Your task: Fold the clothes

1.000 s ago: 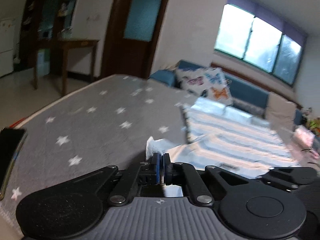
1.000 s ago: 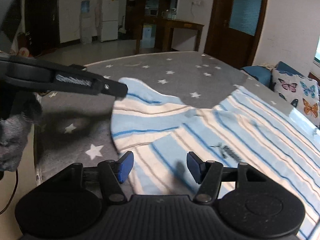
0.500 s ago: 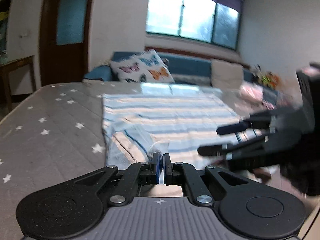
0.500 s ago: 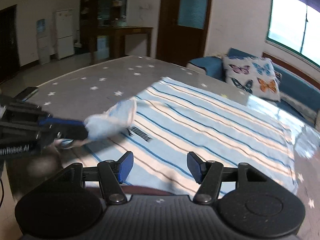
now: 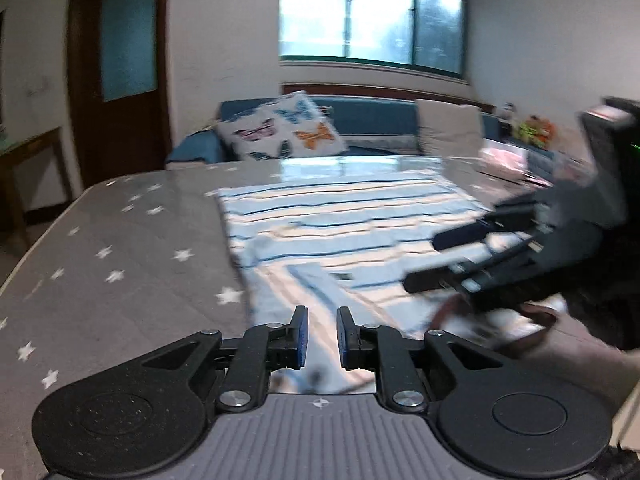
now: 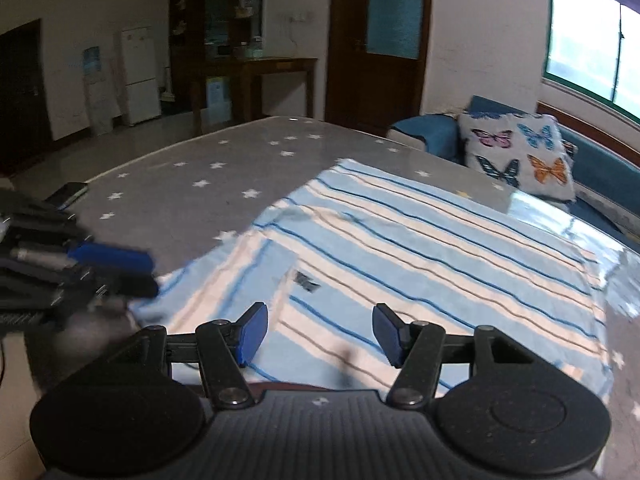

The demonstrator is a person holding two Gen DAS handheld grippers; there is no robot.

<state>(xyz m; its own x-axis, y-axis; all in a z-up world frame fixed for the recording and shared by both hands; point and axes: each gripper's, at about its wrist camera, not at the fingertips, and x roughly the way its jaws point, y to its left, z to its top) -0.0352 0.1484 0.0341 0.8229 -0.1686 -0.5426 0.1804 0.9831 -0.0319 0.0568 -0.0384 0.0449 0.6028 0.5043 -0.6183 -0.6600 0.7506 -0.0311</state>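
Note:
A light-blue garment with dark blue and tan stripes (image 5: 340,224) lies flat on the grey star-patterned table (image 5: 120,248), its left sleeve folded in over the body (image 6: 256,268). My left gripper (image 5: 319,336) is open a little and empty, just above the garment's near edge. It also shows in the right wrist view (image 6: 116,268) at the left. My right gripper (image 6: 318,336) is wide open and empty over the garment's near part. It shows blurred in the left wrist view (image 5: 440,260) at the right.
A blue sofa (image 5: 360,120) with a butterfly cushion (image 5: 284,128) stands behind the table. A dark phone (image 6: 72,192) lies near the table's left edge. A wooden side table (image 6: 260,76) and a door (image 6: 380,40) stand further back.
My left gripper has opened and let go of the sleeve, which now lies folded over the garment. The right gripper stays open.

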